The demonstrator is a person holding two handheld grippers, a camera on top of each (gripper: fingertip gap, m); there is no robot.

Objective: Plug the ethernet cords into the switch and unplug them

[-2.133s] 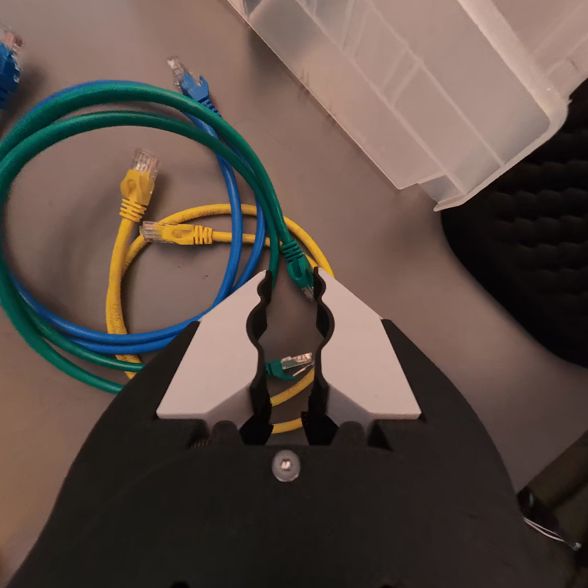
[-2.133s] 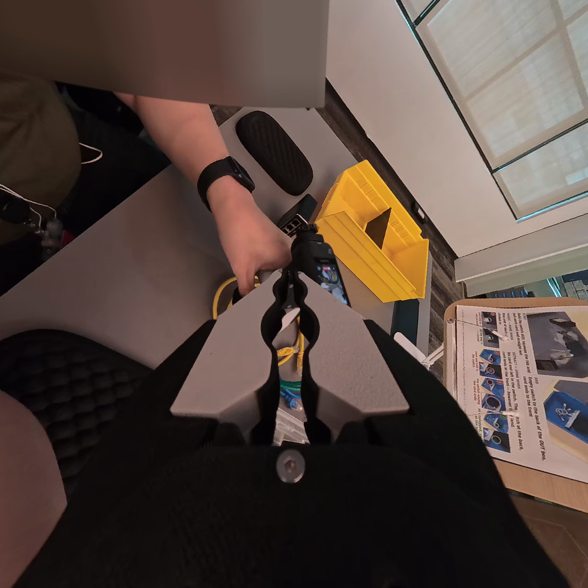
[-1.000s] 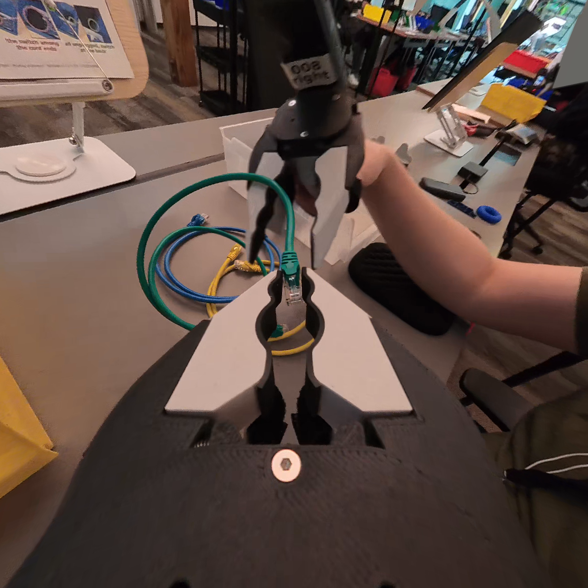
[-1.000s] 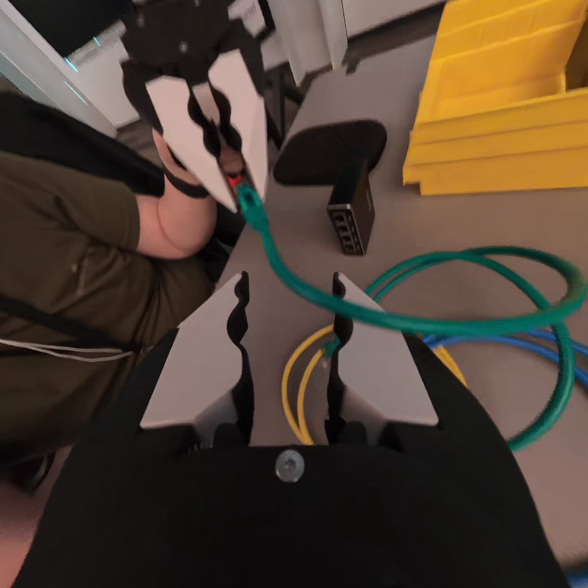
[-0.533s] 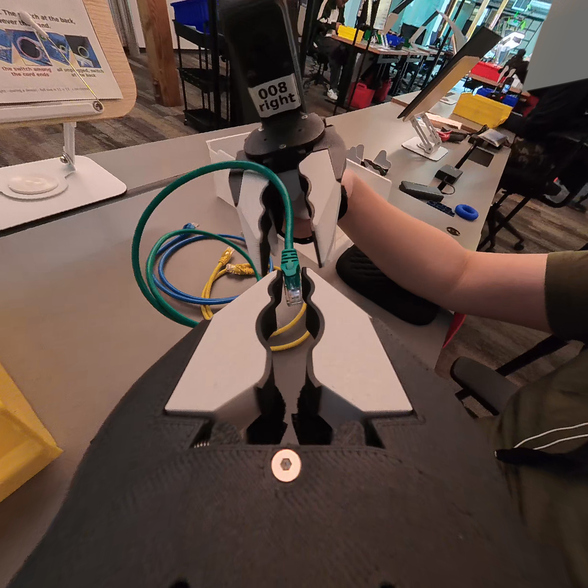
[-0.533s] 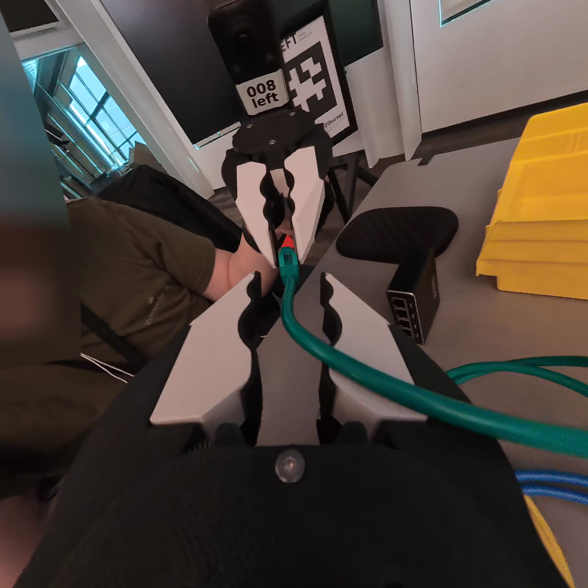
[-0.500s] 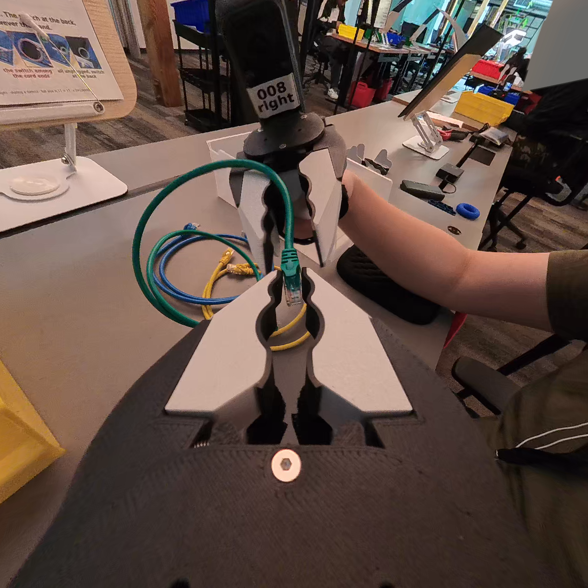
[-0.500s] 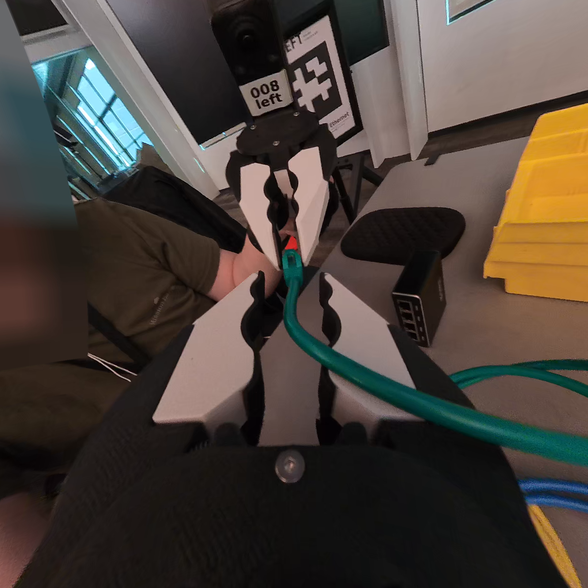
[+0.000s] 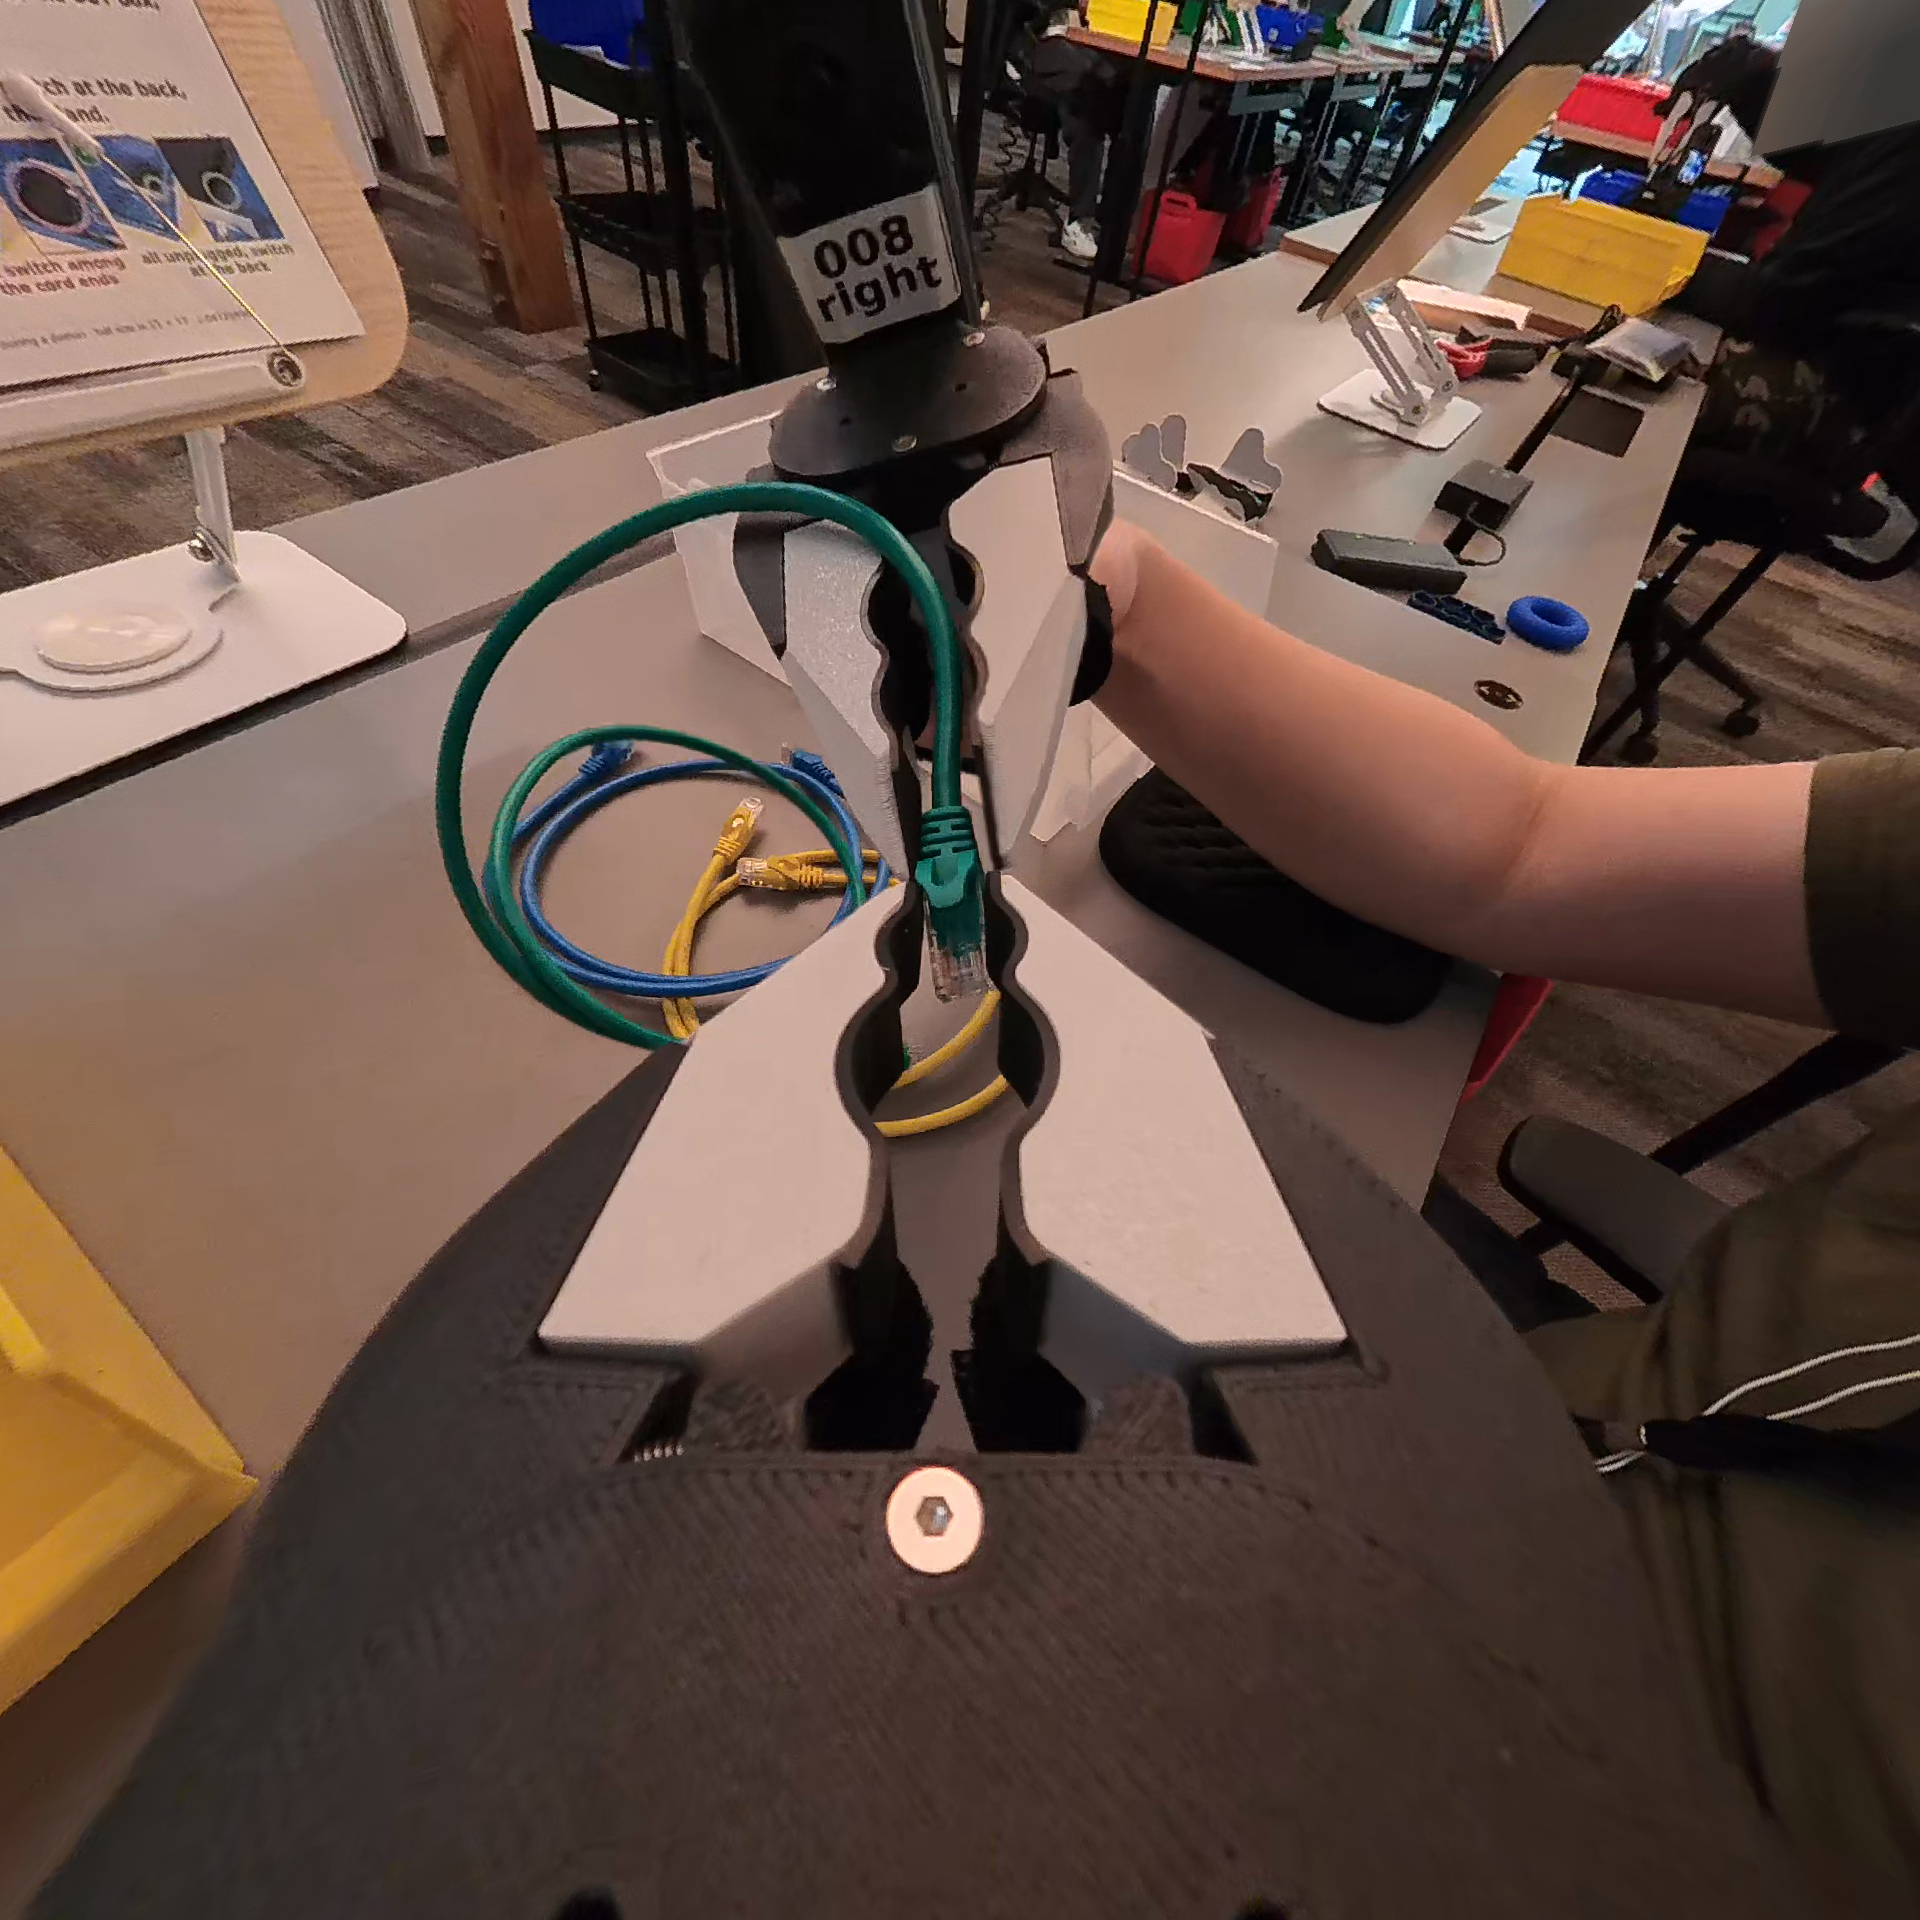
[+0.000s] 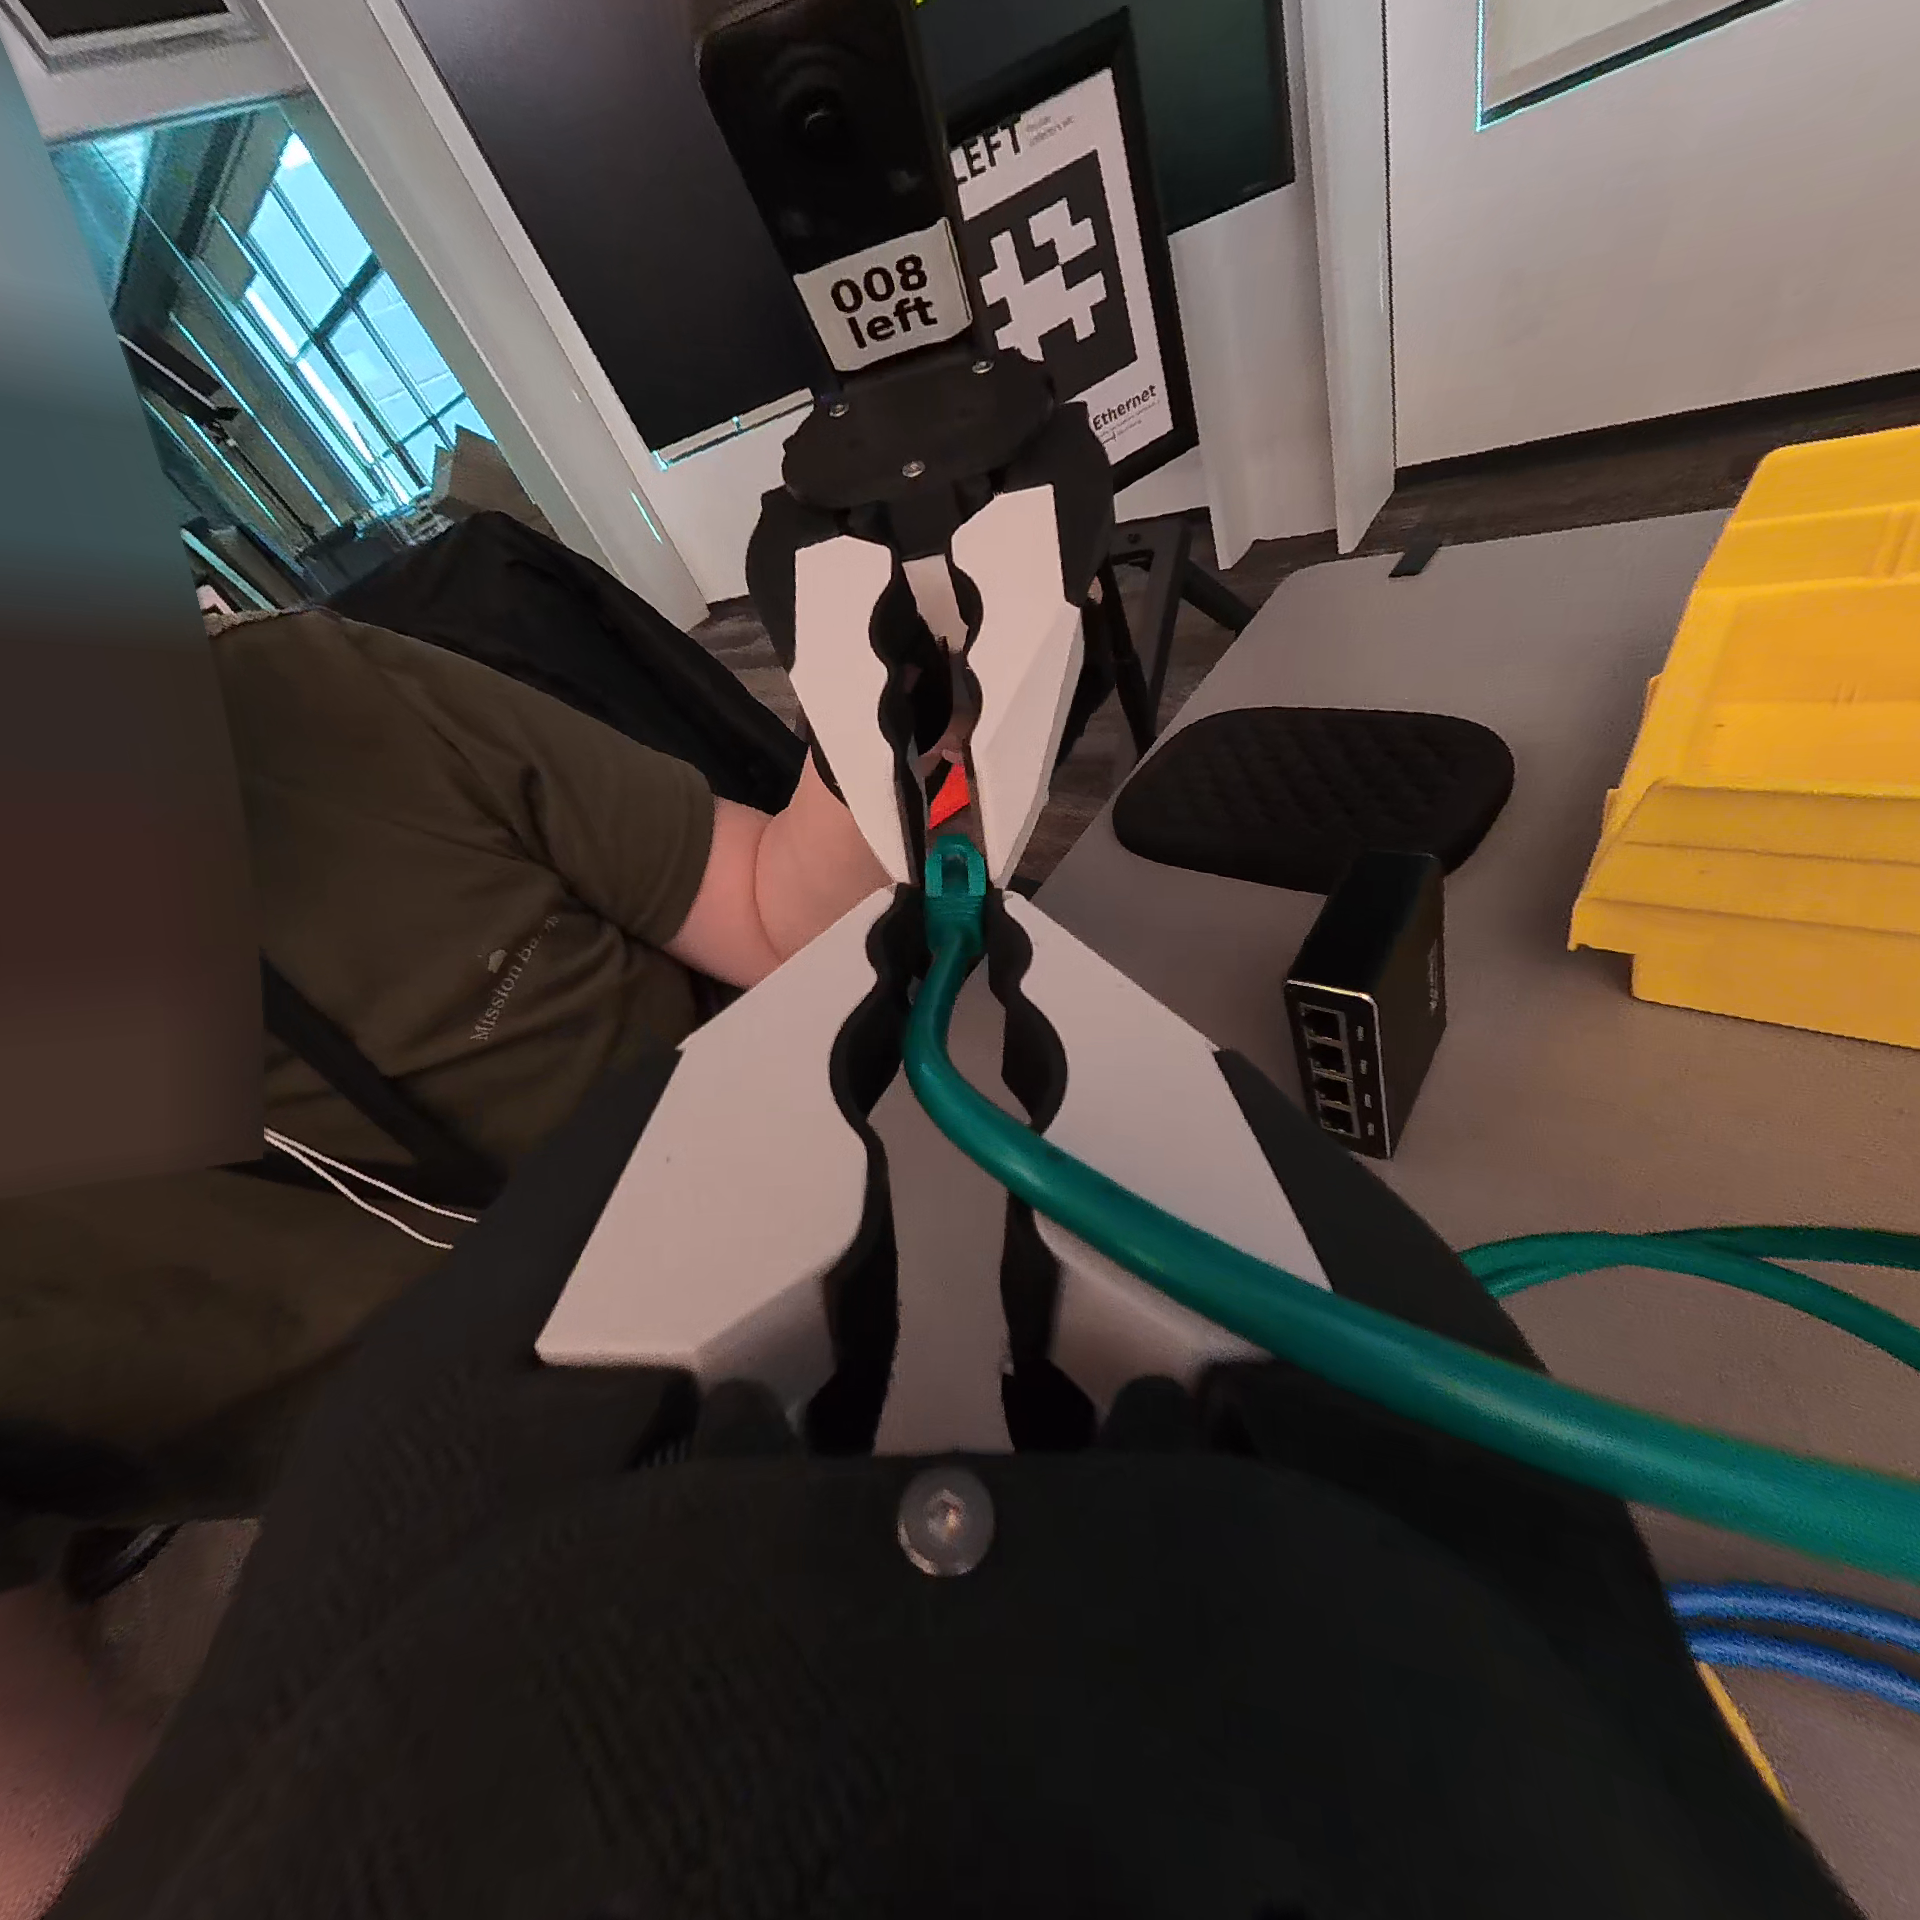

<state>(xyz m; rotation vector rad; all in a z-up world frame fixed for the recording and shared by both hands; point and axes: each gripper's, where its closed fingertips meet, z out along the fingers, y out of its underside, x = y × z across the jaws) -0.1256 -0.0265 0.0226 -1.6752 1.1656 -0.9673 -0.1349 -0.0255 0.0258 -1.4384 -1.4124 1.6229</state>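
Note:
My left gripper (image 9: 951,894) is shut on the clear plug (image 9: 954,940) of the green ethernet cord (image 9: 468,727) and holds it up above the table. My right gripper (image 10: 948,906) faces it tip to tip. It is closed around the same cord's green boot (image 10: 951,883), just behind the plug, and the cord (image 10: 1143,1184) runs back over its right finger. The right gripper also shows in the left wrist view (image 9: 940,821). The black switch (image 10: 1361,997) stands on the table to the right with its ports facing me and nothing in them.
Coiled blue cords (image 9: 623,966) and yellow cords (image 9: 727,862) lie on the grey table (image 9: 260,935). A yellow bin (image 10: 1766,779), a black wrist pad (image 10: 1309,790) and a clear bin (image 9: 717,561) stand around them. A person's arm (image 9: 1351,810) holds the right gripper. Only a small space, under 4 cm, lies between the two pairs of fingers. The black switch (image 10: 1361,997) is about equally far from each gripper, around 12 centimetres.
The left gripper took the green plug off the table and raised it. The right gripper came in facing it, and its jaws narrowed around the cord behind the plug.

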